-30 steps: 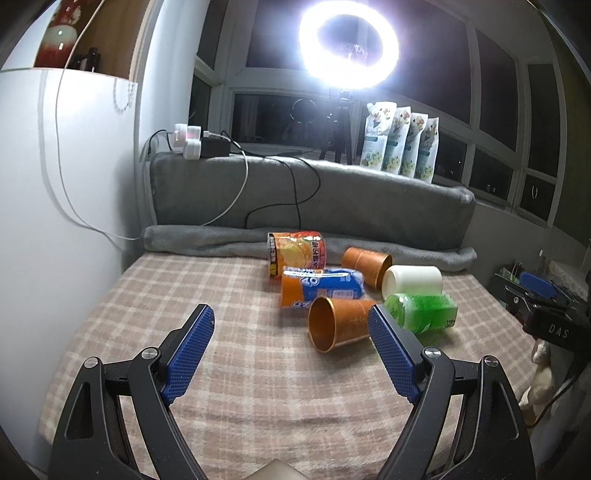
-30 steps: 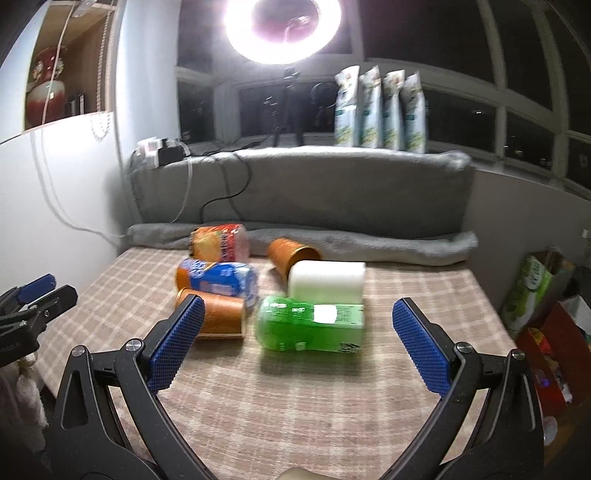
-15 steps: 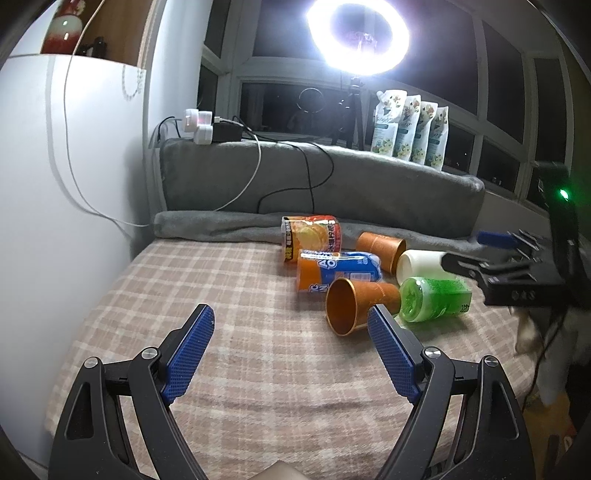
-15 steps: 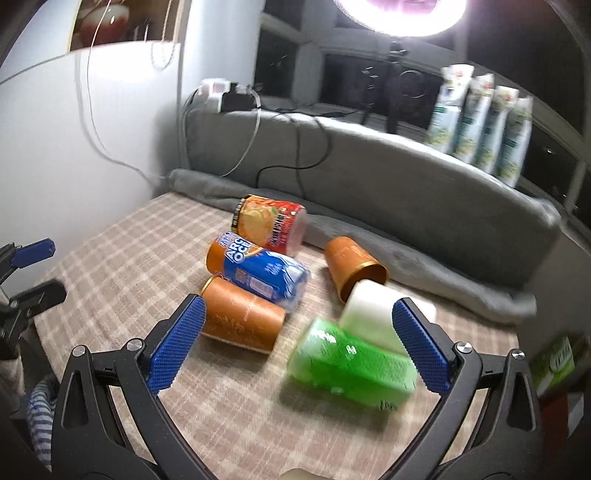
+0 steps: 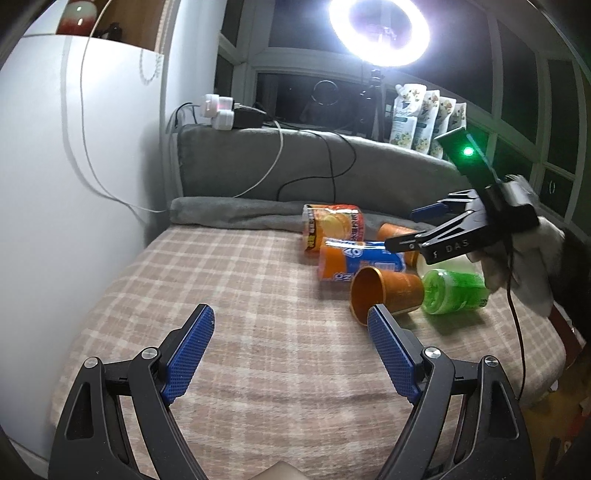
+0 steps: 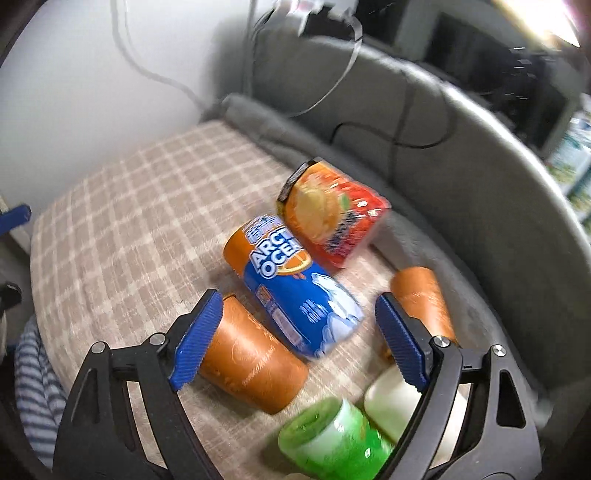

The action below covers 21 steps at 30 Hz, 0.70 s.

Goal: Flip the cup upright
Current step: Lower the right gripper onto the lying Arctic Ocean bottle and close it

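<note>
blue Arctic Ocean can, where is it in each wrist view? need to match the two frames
Left wrist: the blue can lies on its side right of centre, behind the near orange cup.
Right wrist: the blue can is at centre, lying diagonally between the open claw's pads, above that cup.
Shared landmark: the red-orange snack canister just behind the can.

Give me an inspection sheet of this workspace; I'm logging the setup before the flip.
Surface: plaid blanket, cushioned.
Job's things: near orange cup and far orange cup, both on their sides.
Clutter: blue can, orange-red can, green bottle, white cup, all lying down.
Grippers: left gripper open, empty; right gripper open above the pile.
Cables: white cable, black cable on grey cushion.
Surroundings: ring light, windows.
</note>
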{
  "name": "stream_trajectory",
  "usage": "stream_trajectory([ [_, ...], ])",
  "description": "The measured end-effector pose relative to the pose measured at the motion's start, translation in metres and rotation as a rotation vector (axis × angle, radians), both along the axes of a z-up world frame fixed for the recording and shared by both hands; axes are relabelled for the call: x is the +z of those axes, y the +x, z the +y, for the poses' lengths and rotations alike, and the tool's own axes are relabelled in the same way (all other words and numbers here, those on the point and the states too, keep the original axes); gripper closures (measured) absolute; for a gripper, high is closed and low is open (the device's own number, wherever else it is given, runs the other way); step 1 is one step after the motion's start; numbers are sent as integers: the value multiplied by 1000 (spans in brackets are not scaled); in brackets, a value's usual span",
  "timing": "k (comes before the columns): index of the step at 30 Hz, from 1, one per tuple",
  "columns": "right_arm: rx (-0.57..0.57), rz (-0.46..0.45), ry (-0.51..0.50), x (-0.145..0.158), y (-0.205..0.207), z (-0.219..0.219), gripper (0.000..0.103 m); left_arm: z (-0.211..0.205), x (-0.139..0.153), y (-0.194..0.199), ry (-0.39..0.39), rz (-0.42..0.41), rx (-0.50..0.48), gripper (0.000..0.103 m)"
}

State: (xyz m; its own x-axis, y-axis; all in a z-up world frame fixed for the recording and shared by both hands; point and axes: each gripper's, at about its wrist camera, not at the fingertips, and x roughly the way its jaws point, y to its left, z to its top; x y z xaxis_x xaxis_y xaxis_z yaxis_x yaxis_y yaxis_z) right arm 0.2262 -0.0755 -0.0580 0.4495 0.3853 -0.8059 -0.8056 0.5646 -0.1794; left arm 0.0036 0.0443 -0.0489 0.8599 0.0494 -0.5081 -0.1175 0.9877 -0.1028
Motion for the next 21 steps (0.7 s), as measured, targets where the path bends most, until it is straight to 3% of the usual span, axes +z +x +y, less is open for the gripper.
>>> stream_trajectory([
  [3, 33, 36, -53, -11, 15, 13, 23, 6, -2, 0, 1, 5, 18, 18],
  [21, 205, 166, -226, -52, 54, 65, 24, 35, -13, 9, -16, 29, 95, 18],
])
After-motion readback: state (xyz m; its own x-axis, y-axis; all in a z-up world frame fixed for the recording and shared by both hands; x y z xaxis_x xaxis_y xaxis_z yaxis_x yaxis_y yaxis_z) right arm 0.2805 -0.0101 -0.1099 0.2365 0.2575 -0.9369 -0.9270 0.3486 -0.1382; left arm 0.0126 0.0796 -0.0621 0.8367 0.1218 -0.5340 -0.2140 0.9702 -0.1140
